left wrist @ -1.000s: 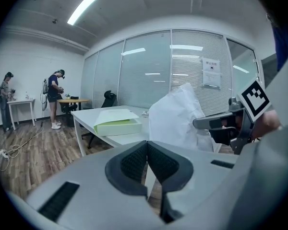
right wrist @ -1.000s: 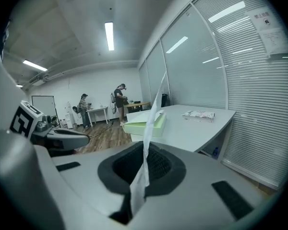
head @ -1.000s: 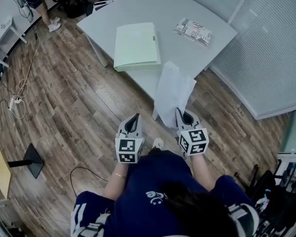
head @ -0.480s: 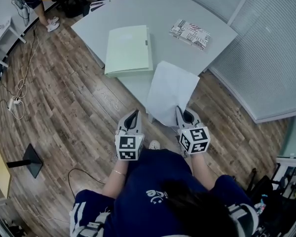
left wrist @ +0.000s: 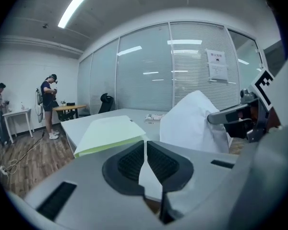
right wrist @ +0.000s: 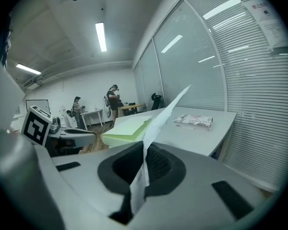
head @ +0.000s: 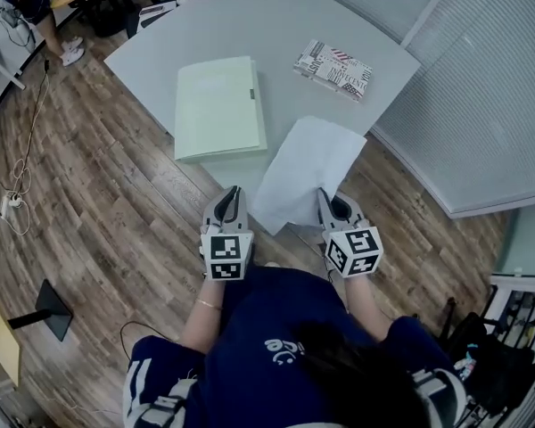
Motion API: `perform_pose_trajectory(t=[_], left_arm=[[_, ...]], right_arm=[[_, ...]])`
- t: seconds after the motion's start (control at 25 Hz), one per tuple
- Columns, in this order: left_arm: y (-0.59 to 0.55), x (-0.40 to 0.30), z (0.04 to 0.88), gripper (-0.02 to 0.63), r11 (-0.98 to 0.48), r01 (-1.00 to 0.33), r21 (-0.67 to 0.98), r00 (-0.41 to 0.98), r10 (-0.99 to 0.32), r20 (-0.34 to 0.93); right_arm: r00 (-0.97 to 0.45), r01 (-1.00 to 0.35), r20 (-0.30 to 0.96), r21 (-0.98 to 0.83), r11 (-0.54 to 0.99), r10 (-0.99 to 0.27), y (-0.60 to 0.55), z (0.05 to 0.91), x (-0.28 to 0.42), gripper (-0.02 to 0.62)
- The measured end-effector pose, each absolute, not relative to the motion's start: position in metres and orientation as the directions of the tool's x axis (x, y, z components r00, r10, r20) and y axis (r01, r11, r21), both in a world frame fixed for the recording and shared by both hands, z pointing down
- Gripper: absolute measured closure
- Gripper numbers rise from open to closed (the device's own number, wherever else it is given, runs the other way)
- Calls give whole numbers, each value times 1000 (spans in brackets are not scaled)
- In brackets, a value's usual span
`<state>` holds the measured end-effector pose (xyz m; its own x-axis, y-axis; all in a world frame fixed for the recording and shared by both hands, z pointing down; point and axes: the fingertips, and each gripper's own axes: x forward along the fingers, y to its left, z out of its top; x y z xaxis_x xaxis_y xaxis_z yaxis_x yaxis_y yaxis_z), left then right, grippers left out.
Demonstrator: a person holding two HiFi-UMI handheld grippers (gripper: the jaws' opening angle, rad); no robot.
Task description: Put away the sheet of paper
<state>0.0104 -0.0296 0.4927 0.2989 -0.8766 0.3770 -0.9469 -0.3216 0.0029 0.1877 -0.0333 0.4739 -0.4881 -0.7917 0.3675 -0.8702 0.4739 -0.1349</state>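
A white sheet of paper (head: 308, 172) hangs from my right gripper (head: 326, 200), which is shut on its near edge; the sheet slopes up over the near edge of the grey table (head: 250, 16). In the right gripper view the paper (right wrist: 159, 116) runs up from between the pads. My left gripper (head: 233, 194) is shut with nothing in it, just left of the sheet's lower corner and apart from it. In the left gripper view its jaws (left wrist: 145, 145) are closed, with the paper (left wrist: 192, 123) and the right gripper (left wrist: 230, 115) at the right. A pale green folder (head: 218, 105) lies shut on the table.
A printed booklet (head: 333, 68) lies at the table's far right. Glass walls with blinds (head: 481, 96) run close along the right. Wooden floor (head: 98, 203) with cables and a black stand base (head: 40, 306) lies to the left. People (left wrist: 50, 104) stand by far desks.
The table and folder have come nearer in the head view. The paper has swung from hanging down to sloping over the table's edge. Both grippers have moved forward a little, still shut.
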Motion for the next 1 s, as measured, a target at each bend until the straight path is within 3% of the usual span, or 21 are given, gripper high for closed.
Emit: perform_pose_trajectory(t=[0.32,0.6,0.88,1.0], left_arm=[[-98,1,511,595,-457,-874,-165,324,-801,503],[-129,-1,528,492,-586,-769,-256,352,-722,596],[-145,1,544,486,-717,-517,-467,357,-677,644],[-148,5,553,486,-749,-464,-473,353,-646,677]], right_arm=[[-438,-899,362,-146,414,-823,-100,465,180,586],[-362,-932,388,-133,338,-848,-135,469,183,586],[-300,-947,364,-225,230,-882,-161,472,185,586],[-280,-947,347,-255,197,-895,-169,470,186,586]])
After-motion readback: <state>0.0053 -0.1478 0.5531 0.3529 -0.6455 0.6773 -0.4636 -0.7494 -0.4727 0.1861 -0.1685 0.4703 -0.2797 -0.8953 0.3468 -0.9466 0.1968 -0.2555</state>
